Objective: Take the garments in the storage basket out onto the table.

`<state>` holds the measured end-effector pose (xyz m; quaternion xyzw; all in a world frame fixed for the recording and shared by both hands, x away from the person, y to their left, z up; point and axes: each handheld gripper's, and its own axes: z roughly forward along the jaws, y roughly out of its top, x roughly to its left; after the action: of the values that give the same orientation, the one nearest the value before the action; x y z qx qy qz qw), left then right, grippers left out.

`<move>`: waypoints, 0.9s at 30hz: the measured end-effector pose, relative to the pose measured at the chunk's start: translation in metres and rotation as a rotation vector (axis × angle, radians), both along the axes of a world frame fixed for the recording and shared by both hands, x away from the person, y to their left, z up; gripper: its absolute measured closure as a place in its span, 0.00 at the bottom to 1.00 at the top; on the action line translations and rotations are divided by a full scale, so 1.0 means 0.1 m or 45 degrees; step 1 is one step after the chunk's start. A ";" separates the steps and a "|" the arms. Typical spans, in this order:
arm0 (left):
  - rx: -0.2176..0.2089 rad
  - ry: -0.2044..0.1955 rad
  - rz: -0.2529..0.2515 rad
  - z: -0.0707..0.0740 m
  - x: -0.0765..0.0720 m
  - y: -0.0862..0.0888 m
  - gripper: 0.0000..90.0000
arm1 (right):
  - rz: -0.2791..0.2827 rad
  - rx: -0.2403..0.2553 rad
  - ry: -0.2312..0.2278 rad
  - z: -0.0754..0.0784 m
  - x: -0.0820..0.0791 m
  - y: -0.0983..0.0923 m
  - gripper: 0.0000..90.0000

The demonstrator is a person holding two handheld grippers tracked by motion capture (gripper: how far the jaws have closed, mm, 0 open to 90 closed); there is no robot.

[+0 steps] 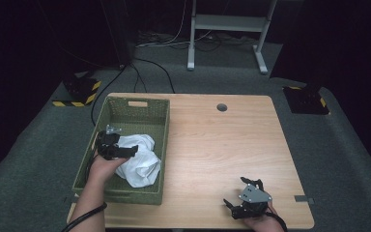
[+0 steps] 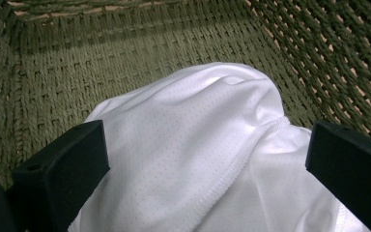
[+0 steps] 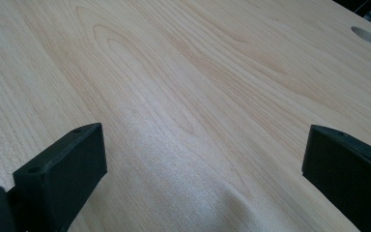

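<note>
White crumpled cloth of fine perforated fabric (image 1: 138, 159) lies bunched inside the olive-green woven rectangular basket (image 1: 140, 107), toward its near half, and the basket sits on the left part of the light wooden table (image 1: 222, 145). From the high view, the left gripper (image 1: 125, 151) is inside the basket at the cloth's left side, held by the person's left hand (image 1: 101, 169), while the right gripper (image 1: 241, 195) rests low over bare wood near the table's front right edge, well apart from the basket. The left gripper view brings out what the high view cannot: a stitched hem running across the cloth (image 2: 212, 159), the tiny holes of its weave, and the basket's plaited floor and walls (image 2: 101, 63) behind it; its two black jaws stand wide apart on either side of the cloth, clamping nothing. The right gripper view shows wood grain and the round cable hole (image 3: 365, 35) far off, with its jaws likewise spread wide and empty.
</note>
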<state>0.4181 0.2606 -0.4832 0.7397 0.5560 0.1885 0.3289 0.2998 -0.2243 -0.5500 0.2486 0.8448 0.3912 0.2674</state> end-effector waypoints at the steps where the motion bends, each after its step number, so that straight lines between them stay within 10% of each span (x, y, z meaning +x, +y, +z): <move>1: 0.007 0.013 -0.004 -0.01 0.01 -0.01 0.02 | 0.000 0.001 0.000 0.00 0.00 0.00 0.02; 27: 0.183 0.235 -0.043 -0.24 0.06 -0.11 0.07 | 0.002 0.000 -0.004 0.00 0.00 0.00 0.02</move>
<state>0.4238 0.2497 -0.5074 0.7847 0.5565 0.1536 0.2256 0.2994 -0.2243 -0.5501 0.2472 0.8446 0.3917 0.2685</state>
